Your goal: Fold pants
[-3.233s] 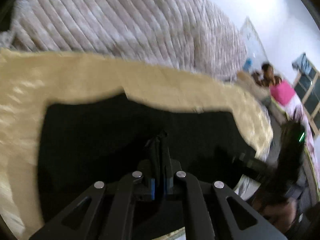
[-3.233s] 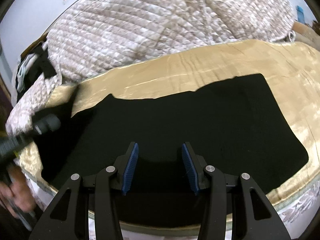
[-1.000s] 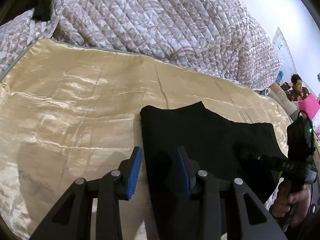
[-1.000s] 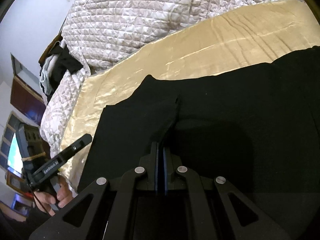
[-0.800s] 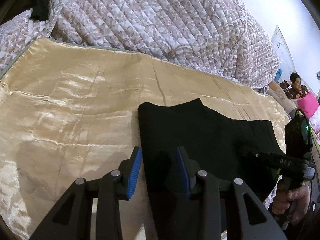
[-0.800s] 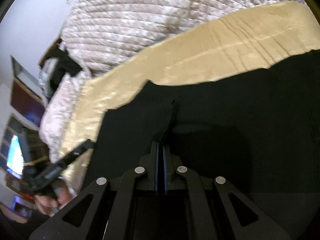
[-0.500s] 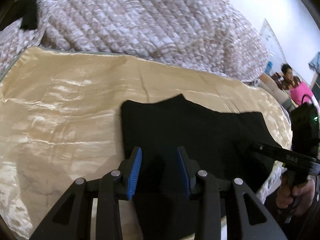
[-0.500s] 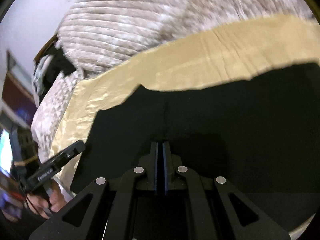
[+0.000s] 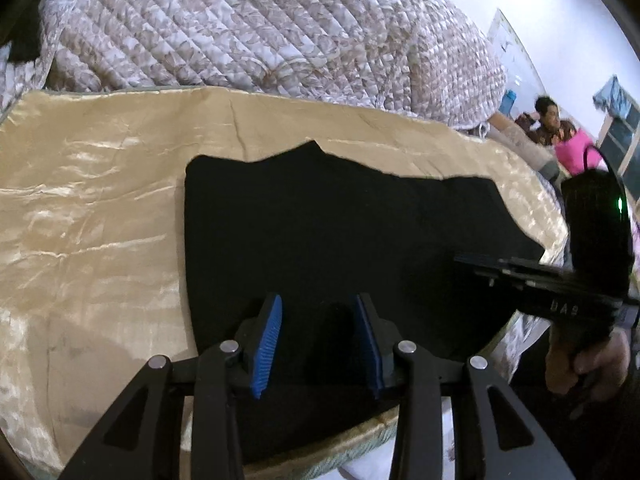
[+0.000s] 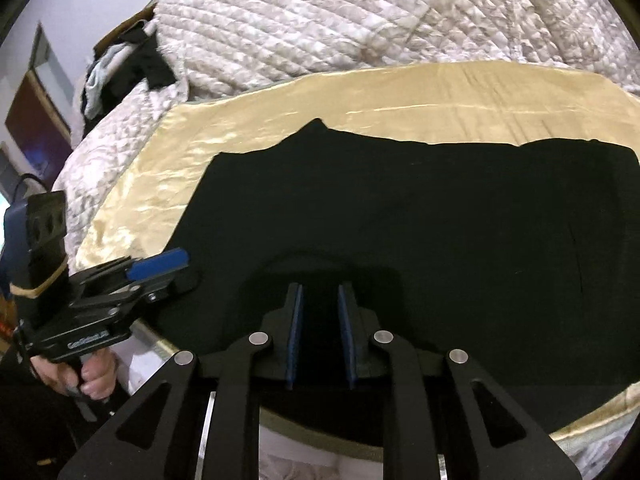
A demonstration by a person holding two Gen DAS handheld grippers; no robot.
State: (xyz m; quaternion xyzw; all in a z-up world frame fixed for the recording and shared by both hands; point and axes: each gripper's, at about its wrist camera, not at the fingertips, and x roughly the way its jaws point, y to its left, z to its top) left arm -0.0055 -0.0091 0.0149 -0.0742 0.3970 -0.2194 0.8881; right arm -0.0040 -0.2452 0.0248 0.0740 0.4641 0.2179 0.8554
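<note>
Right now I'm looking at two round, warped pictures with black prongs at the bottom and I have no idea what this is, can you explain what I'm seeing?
There is no robot here. A person holds a hand-operated claw in each hand, and each claw carries a wide-angle camera looking forward along its two blue-padded prongs. One picture comes from the left claw, the other from the right claw. Each view also catches the other claw and the hand gripping it at the side. Black pants, already folded over, lie flat on a shiny gold sheet spread on a bed, with a quilted comforter bunched behind. Both claws are open above the pants and hold nothing. In the left view, a person in pink sits in the background.
</note>
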